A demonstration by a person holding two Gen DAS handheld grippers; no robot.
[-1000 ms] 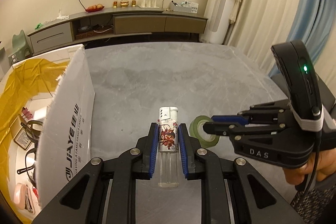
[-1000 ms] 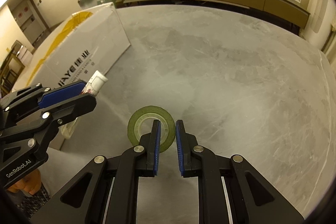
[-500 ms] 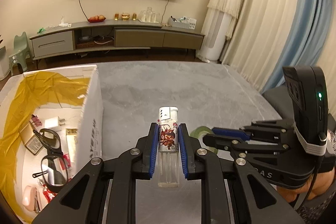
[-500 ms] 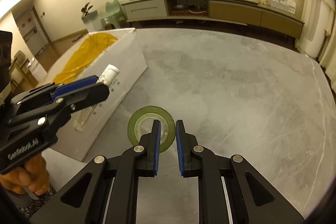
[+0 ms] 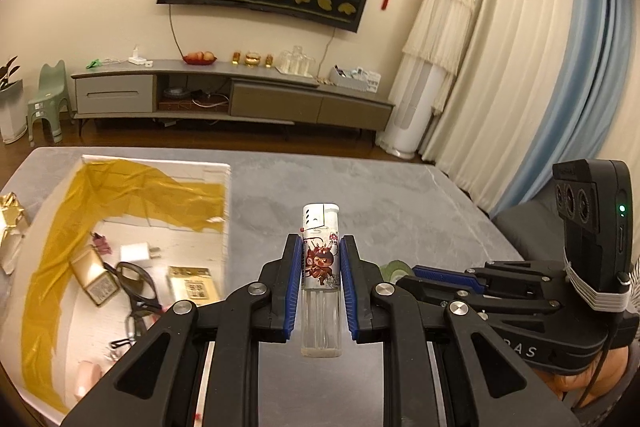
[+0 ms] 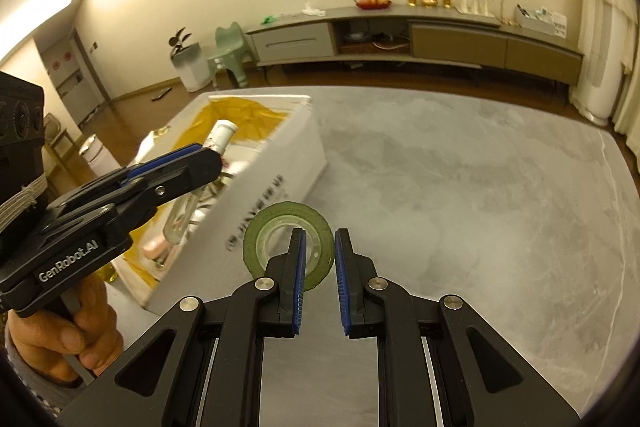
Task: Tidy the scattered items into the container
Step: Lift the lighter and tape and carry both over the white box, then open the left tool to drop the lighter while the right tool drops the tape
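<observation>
Raised higher than a second ago, both grippers are now clearing the grey table (image 6: 460, 187); left gripper (image 5: 320, 279) is clamping an upright lighter (image 5: 321, 267) beside the white cardboard box (image 5: 226, 211); right gripper (image 6: 319, 267) is pinching the green tape roll (image 6: 280, 227) through its rim.

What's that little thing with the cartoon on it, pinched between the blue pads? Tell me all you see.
It is a lighter: a clear plastic body, see-through at the bottom, wrapped with a red cartoon sticker, topped by a white cap. The left gripper clamps it by its middle, the blue pads on both sides. It is held up off the grey table, beside the open white box.
</observation>
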